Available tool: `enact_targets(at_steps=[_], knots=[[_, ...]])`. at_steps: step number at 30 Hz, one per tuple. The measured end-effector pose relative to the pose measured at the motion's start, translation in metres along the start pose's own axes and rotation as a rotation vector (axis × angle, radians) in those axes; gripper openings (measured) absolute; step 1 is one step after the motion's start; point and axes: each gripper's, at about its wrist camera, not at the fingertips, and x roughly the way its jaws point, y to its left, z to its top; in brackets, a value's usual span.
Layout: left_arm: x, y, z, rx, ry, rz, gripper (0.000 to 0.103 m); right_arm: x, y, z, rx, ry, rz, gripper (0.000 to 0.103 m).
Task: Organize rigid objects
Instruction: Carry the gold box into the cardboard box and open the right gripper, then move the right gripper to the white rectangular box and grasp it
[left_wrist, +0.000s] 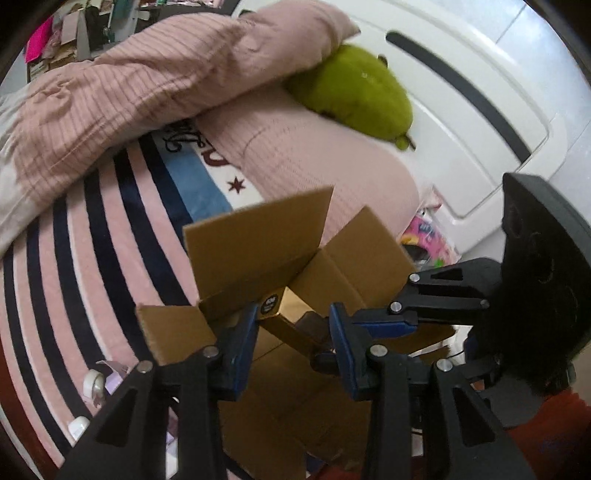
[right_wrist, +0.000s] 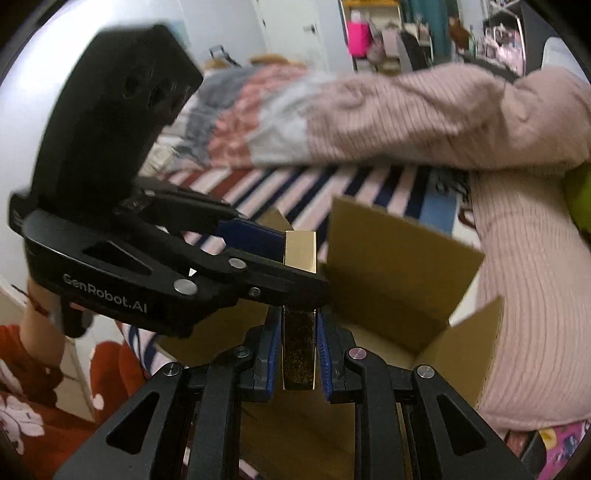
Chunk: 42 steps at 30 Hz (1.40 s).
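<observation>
i see a slim, glossy gold box (right_wrist: 299, 332) clamped at its near end between the ribbed blue pads of my right gripper (right_wrist: 298, 354), low centre of the right wrist frame, held over the open corrugated cardboard carton (right_wrist: 399, 273) with its flaps up; my left gripper (left_wrist: 293, 332) spans the far end of that gold box (left_wrist: 286, 317), jaws spread wider than it, one pad just beside its black-labelled end, contact unclear; the carton (left_wrist: 255, 240) sits on a plush striped blanket (left_wrist: 92, 236), ribbed pink quilt (left_wrist: 147, 85) upper left, fuzzy green plush (left_wrist: 358, 92) upper right
</observation>
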Motion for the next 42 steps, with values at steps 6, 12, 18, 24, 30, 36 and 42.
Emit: enact_targets(at_steps=[6,12,18,24,30,36,42], knots=[[-0.002,-0.002,-0.002,0.015,-0.001,0.106,0.06,0.015,0.001,-0.007,-0.011,0.075,-0.09,0.028],[-0.074,0.016,-0.024,-0.031,-0.185,0.138,0.077,0.008,0.015,-0.003,-0.04,0.029,-0.065,0.032],[-0.134,0.05,-0.09,-0.121,-0.28,0.362,0.077,0.001,0.066,0.012,-0.133,-0.106,0.081,0.032],[-0.16,0.097,-0.161,-0.245,-0.333,0.499,0.077,0.034,0.146,0.014,-0.291,-0.102,0.256,0.05],[-0.16,0.127,-0.224,-0.318,-0.365,0.535,0.078,0.099,0.186,-0.005,-0.343,0.045,0.297,0.05],[-0.15,0.138,-0.253,-0.353,-0.374,0.511,0.078,0.172,0.185,-0.017,-0.398,0.173,0.163,0.05],[-0.15,0.146,-0.265,-0.377,-0.375,0.511,0.078,0.209,0.181,-0.017,-0.486,0.275,0.055,0.052]])
